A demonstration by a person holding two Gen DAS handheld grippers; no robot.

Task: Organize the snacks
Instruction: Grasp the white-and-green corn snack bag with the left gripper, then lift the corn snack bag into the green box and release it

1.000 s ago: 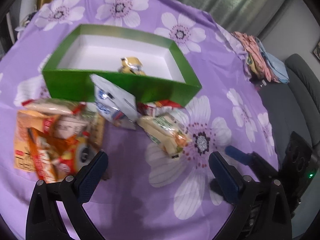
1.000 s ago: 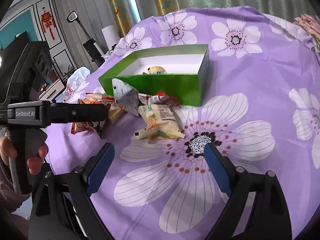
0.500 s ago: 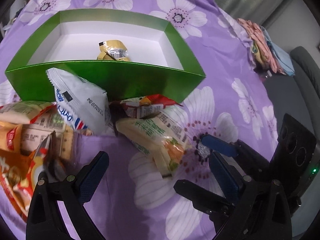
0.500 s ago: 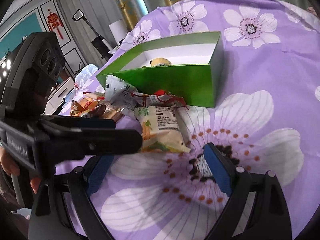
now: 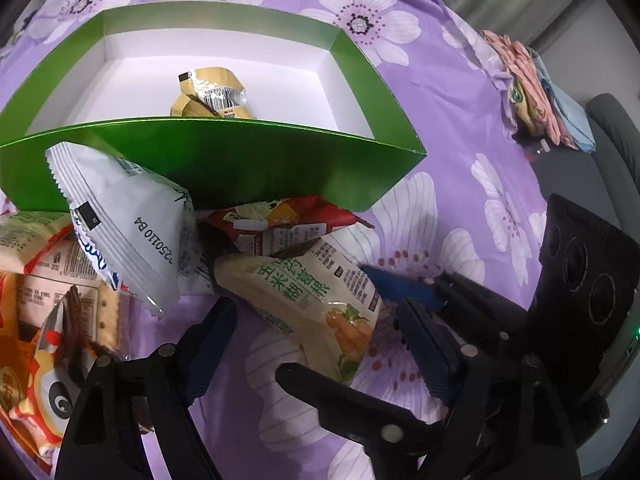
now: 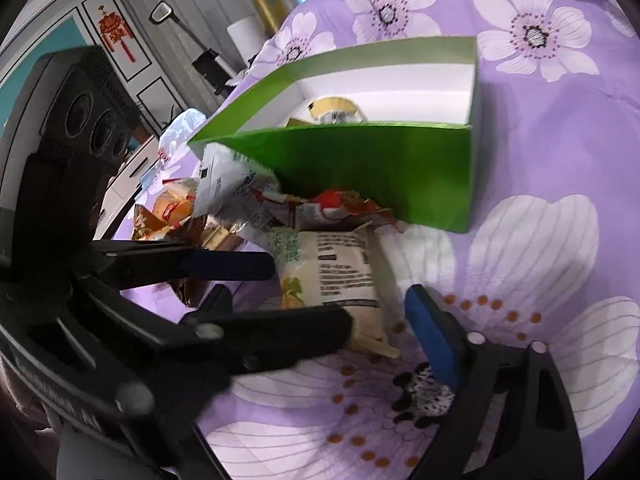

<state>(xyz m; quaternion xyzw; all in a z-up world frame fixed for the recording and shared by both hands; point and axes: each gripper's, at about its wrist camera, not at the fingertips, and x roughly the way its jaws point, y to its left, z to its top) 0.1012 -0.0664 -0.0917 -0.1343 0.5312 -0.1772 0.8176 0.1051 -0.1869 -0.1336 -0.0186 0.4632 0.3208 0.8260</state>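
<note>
- One green box (image 5: 224,160) with a white inside stands on the bench's purple flowered cloth (image 5: 460,92); one yellow-gold packet (image 5: 208,94) lies inside it, barcode up
- Against the box's near wall lies a loose heap of snacks; from the left, orange and red packets (image 5: 28,360) overlapping so that their count cannot be told, with a cartoon eye printed on one; then one white packet (image 5: 124,224) stamped "250110 B4", leaning on the box wall; then one red packet (image 5: 288,222), its print too small to read; then one pale cream packet (image 5: 312,300) with green Chinese characters and an orange picture
- Two claws are in view; the left claw (image 5: 316,342) has its two blue-padded fingers either side of the cream packet's near end, closing, pads not yet pressing on it; the packet lies between them, just ahead
- The right claw (image 6: 320,320) comes at the same cream packet (image 6: 340,276) from the right, closing too; its right pad stands just beside the packet's edge, apart; its left finger is hidden behind the left claw's arms
- A folded fabric stack (image 5: 536,88) lies at the bench's far right edge
</note>
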